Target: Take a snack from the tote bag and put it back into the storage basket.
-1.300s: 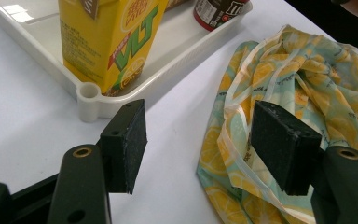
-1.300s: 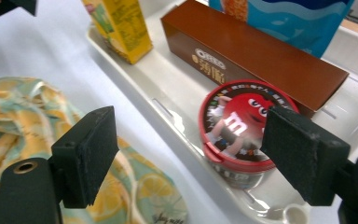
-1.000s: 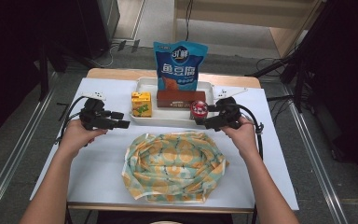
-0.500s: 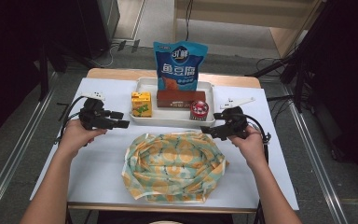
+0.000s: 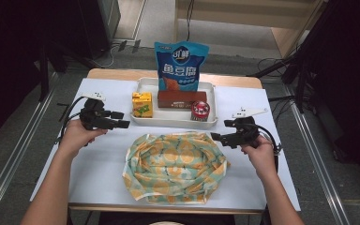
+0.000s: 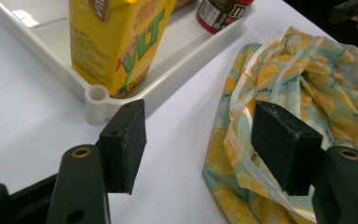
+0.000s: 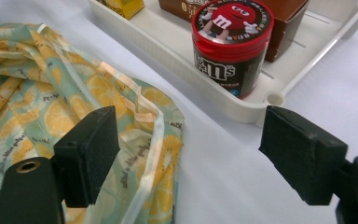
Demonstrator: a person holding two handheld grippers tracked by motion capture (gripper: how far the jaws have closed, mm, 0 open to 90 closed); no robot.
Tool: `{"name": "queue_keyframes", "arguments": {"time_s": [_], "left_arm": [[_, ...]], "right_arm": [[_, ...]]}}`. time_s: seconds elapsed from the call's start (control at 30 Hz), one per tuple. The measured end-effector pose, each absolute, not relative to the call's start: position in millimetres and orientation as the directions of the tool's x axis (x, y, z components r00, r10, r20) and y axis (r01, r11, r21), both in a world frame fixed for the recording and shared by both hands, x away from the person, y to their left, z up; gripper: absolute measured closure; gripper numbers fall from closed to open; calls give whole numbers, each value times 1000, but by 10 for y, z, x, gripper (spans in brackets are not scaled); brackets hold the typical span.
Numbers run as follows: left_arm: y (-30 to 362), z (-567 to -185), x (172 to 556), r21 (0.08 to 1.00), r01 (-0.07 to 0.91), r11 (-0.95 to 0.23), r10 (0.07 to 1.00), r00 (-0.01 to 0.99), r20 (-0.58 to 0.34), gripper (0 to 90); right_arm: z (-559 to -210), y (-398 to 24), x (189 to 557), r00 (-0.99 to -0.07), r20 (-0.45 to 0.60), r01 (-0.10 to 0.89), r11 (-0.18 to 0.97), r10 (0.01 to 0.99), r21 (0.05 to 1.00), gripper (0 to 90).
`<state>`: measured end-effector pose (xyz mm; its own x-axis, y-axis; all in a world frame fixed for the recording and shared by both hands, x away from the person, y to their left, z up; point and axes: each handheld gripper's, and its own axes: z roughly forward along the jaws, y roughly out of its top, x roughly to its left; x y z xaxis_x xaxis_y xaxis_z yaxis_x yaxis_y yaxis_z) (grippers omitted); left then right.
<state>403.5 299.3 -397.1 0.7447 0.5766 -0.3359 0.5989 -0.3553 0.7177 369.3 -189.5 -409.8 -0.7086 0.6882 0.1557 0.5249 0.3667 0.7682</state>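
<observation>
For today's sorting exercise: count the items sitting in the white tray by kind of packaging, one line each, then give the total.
Bag: 1, the blue snack bag
Carton: 1, the yellow drink carton
Box: 1, the brown box
Tub: 1, the red-lidded candy tub
Total: 4 in the white tray

The white surface [image 5: 272,178] has a wooden far edge. Grey floor [image 5: 323,154] surrounds it, with cables [image 5: 117,47] (black ones) beyond the far-left corner and pale wooden furniture [image 5: 243,18] behind.
</observation>
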Motion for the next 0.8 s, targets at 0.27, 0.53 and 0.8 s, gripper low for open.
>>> {"name": "queue_keyframes", "arguments": {"time_s": [0.27, 0.53, 0.8], "left_arm": [[3010, -3994, 3985, 723, 591, -358, 581, 747, -323, 360], [3055, -4046, 3980, 707, 611, -356, 592, 733, -335, 360], [3050, -4060, 3990, 704, 611, -362, 590, 735, -334, 359]], "right_arm": [[-4191, -2010, 3608, -720, 143, 510, 377, 679, 773, 203], [-4246, -2010, 3598, -716, 137, 515, 385, 685, 766, 209], [-4295, -2013, 3624, -714, 147, 530, 390, 685, 753, 211]]}}
